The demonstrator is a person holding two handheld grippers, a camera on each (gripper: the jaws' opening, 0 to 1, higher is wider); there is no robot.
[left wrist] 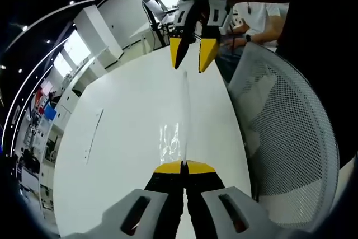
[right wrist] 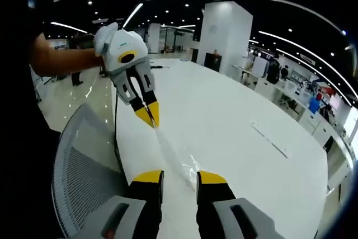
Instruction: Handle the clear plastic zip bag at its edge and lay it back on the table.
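White table under zip bag pinched by left gripper.

The zip bag is thin, clear, glossy plastic, glinting with crinkled highlights. The table looks smooth, matt white. At 3 o'clock in the left gripper view, the chair back is perforated white mesh.

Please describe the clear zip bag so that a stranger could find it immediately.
Find the large white table. Above it, the clear plastic zip bag is stretched edge-on from the shut left hand-held gripper toward the open right hand-held gripper. It is transparent and glints.
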